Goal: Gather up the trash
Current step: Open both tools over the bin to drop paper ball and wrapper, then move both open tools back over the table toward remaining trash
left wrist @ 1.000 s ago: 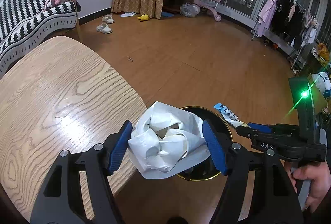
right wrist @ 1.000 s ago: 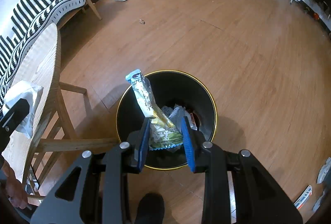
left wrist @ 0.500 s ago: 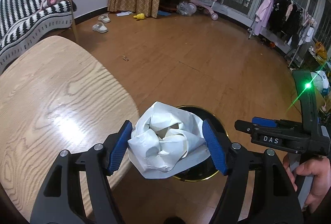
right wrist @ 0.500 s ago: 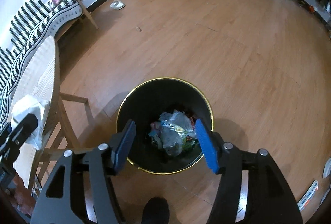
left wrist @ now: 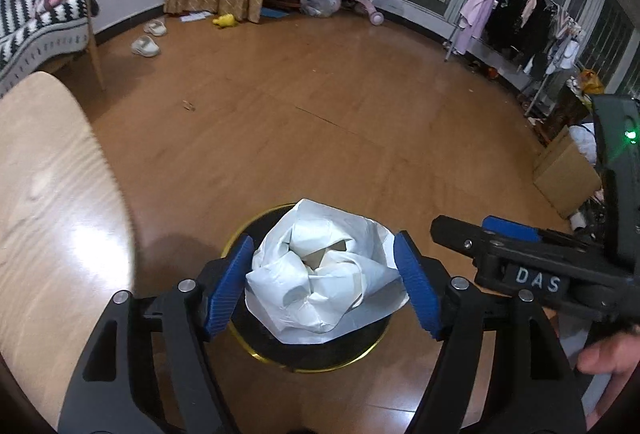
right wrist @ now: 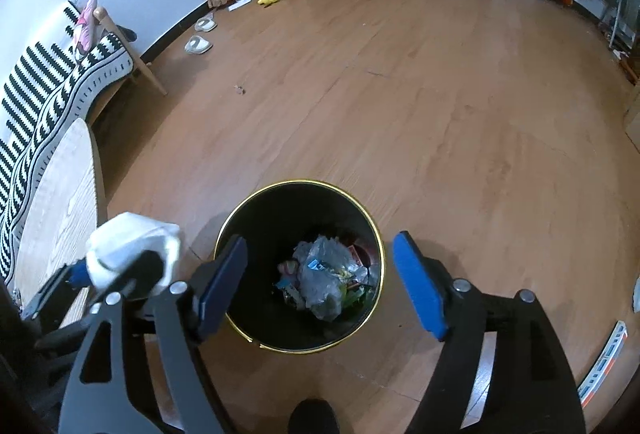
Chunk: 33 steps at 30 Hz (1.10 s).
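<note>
Black bin (right wrist: 300, 266) with a gold rim, standing on the wood floor (right wrist: 440, 93), serves as the landmark. Left of the bin: pale oak table (left wrist: 52, 218), its rounded edge close to the bin's rim but apart from it. Further left and behind the bin: striped sofa (right wrist: 48, 93).

Left gripper (left wrist: 324, 282): blue pads press on both sides of a crumpled white paper wad (left wrist: 324, 274). Left-wrist view puts the wad directly over the bin's mouth; right-wrist view puts it just left of the rim, above the floor gap between table and bin. Log trend: jaws opening slightly, wad between them, pads touching it in the frame.

Inside the bin: clear plastic wrap and coloured wrappers (right wrist: 324, 278) lying at the bottom.

Right gripper (right wrist: 320, 282): above the bin, pointing down into it, jaws opening, pads spread to about the rim's width, nothing between them. A hand (left wrist: 608, 358) grips its handle to the right of the bin.

Far right of the bin, on the floor: a flat wrapper (right wrist: 604, 366).
</note>
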Each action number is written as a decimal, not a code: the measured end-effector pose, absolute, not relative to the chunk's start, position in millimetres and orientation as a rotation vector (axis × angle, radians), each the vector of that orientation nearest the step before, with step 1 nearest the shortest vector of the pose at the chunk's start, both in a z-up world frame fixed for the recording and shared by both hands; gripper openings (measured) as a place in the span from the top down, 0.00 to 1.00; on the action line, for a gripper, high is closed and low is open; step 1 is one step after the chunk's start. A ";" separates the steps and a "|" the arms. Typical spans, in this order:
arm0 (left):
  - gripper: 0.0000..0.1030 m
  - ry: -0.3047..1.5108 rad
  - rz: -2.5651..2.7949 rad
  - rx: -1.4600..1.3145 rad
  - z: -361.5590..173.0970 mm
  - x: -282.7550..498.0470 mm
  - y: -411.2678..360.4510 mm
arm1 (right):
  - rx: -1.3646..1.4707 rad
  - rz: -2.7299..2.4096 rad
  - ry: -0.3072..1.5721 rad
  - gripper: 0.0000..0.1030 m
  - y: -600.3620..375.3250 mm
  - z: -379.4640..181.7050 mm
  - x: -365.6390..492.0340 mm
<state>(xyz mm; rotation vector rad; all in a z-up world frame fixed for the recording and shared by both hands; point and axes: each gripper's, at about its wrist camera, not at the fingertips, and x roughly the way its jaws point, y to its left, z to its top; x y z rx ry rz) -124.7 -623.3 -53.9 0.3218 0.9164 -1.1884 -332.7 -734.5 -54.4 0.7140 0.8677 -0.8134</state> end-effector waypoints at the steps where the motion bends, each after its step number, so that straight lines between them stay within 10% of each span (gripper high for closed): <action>1: 0.29 0.918 -1.193 0.321 -55.9 -125.4 -626.4 | 0.720 -0.829 0.862 0.29 -736.9 -53.8 -336.2; 7: 0.11 0.917 -1.197 0.317 -59.1 -126.9 -635.0 | 0.810 -0.900 0.756 0.28 -757.3 -44.4 -369.0; 33: 0.06 0.795 -0.847 0.153 26.0 -16.9 -408.1 | 0.557 -0.558 0.811 0.21 -616.6 -2.8 -188.0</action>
